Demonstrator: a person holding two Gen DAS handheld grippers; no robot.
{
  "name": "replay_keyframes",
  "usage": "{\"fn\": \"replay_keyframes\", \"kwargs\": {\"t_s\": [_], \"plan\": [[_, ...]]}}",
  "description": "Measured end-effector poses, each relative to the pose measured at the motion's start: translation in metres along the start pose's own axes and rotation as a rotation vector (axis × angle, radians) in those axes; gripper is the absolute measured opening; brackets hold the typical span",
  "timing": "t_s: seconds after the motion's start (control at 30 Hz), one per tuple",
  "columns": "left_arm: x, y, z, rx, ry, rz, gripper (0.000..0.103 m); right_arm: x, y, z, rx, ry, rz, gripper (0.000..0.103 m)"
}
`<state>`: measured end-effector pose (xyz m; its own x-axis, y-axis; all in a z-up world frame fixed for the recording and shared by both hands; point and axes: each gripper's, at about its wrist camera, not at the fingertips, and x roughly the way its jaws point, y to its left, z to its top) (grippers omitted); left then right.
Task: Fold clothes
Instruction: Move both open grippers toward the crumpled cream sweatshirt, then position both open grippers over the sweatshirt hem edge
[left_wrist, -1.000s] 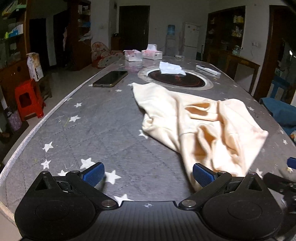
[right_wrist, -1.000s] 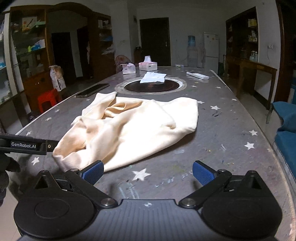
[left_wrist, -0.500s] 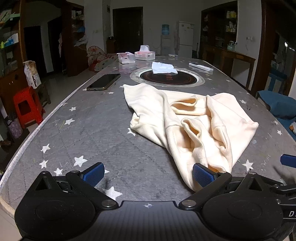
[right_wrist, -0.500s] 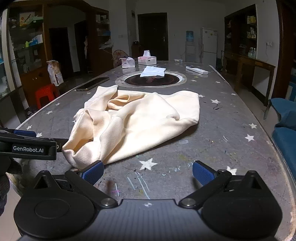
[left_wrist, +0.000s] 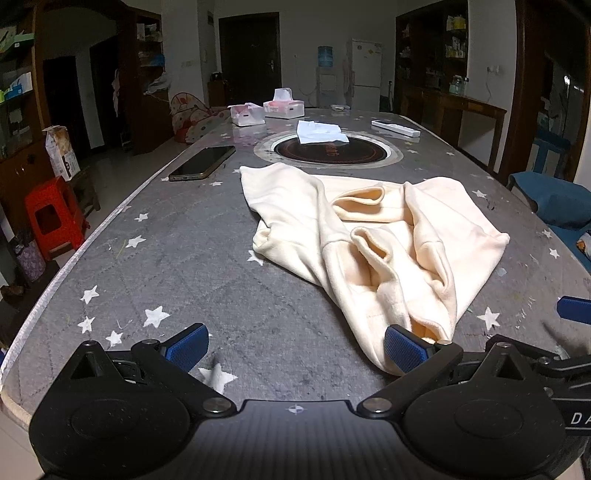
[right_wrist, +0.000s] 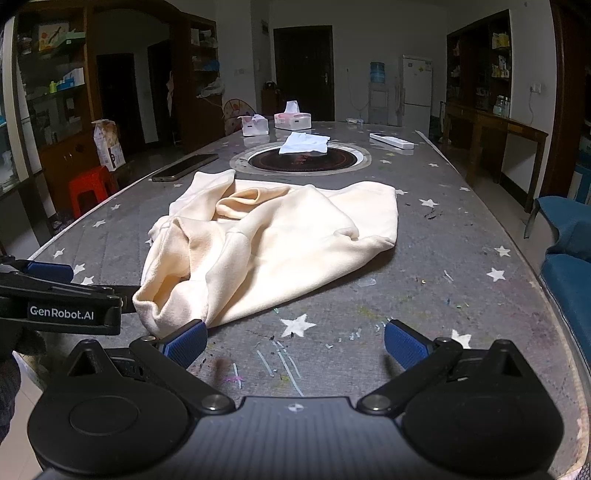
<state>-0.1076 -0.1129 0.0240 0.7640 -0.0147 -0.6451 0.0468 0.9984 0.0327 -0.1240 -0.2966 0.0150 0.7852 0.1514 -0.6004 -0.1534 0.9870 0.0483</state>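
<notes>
Both tongs (left_wrist: 295, 349) (right_wrist: 295, 341) gape, flanking the garment's (left_wrist: 373, 236) near end.

- In front of me runs a long grey quilted table cover printed with white stars (left_wrist: 177, 258), scuffed and marked near my end.
- A crumpled cream fleece garment (left_wrist: 376, 236) lies on it in loose folds.
- A round dark inset hob with a pale ring (left_wrist: 327, 149) sits mid-table, a white folded tissue (left_wrist: 319, 132) resting on it.
- A dark smartphone (left_wrist: 203, 162) lies near the left edge.
- Two white tissue boxes (left_wrist: 283, 107) and a white remote (left_wrist: 395, 128) lie at the far end.
</notes>
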Motion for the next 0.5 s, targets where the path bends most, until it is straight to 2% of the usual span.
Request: {"fn": "replay_keyframes", "kwargs": {"t_s": [0.5], "plan": [[-0.0012,-0.0049,-0.0005,0.018,0.002,0.004,0.103,-0.0007,0.0024,-0.0004,-0.002,0.003,0.004,0.103]]}}
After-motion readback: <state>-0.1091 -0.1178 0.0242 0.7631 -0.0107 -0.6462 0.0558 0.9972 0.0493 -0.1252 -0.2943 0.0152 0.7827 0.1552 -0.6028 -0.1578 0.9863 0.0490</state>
